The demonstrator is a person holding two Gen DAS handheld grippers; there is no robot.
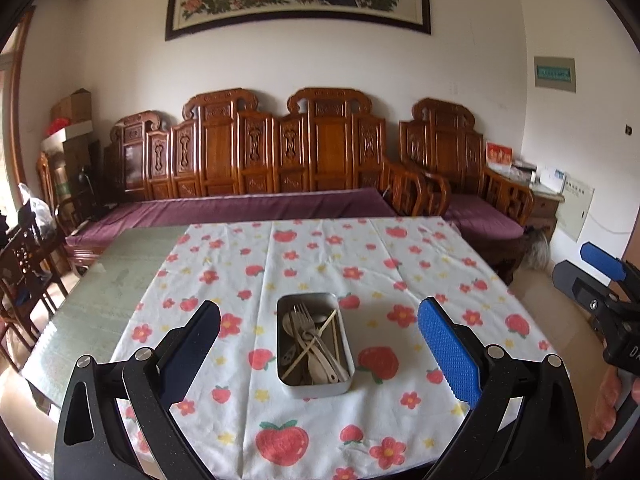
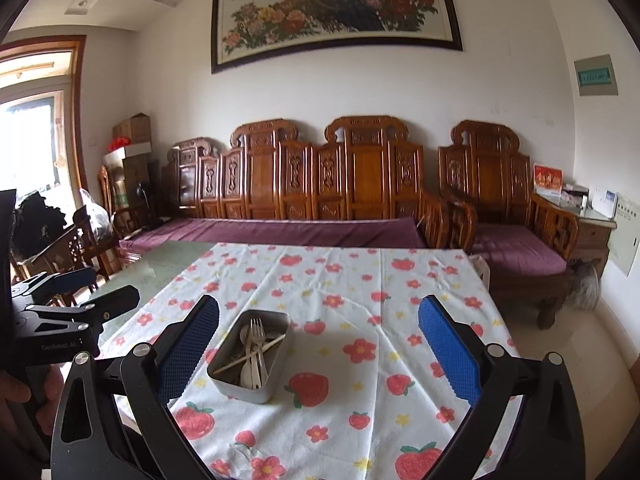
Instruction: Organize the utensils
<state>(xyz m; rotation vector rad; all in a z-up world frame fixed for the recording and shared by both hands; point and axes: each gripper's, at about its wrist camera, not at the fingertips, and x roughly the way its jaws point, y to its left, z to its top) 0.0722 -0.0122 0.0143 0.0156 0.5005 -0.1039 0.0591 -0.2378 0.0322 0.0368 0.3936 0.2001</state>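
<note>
Metal tin (image 1: 315,344), rectangular with rounded corners, sits on the tablecloth (image 1: 320,264), a white cloth printed with strawberries and red flowers. It holds the utensils in a loose heap: forks (image 1: 301,322), pale spoons (image 1: 316,366) and thin chopsticks (image 1: 320,338) lying crossed over one another. None is outside the tin.

My left gripper (image 1: 319,342) hovers above the near side of the table with its fingers spread wide and nothing between them; the tin lies in line with the gap, beyond the tips. My right gripper (image 2: 319,340) is likewise spread wide and empty, held over the cloth, with the tin (image 2: 250,354) just ahead of its left finger (image 2: 188,348). Neither gripper touches the tin or the cloth.

Each gripper shows at the edge of the other's view, side by side and apart. Bare green tabletop (image 1: 116,276) extends left of the cloth. Carved wooden bench (image 1: 256,160) with a purple cushion stands beyond the table against the wall.
</note>
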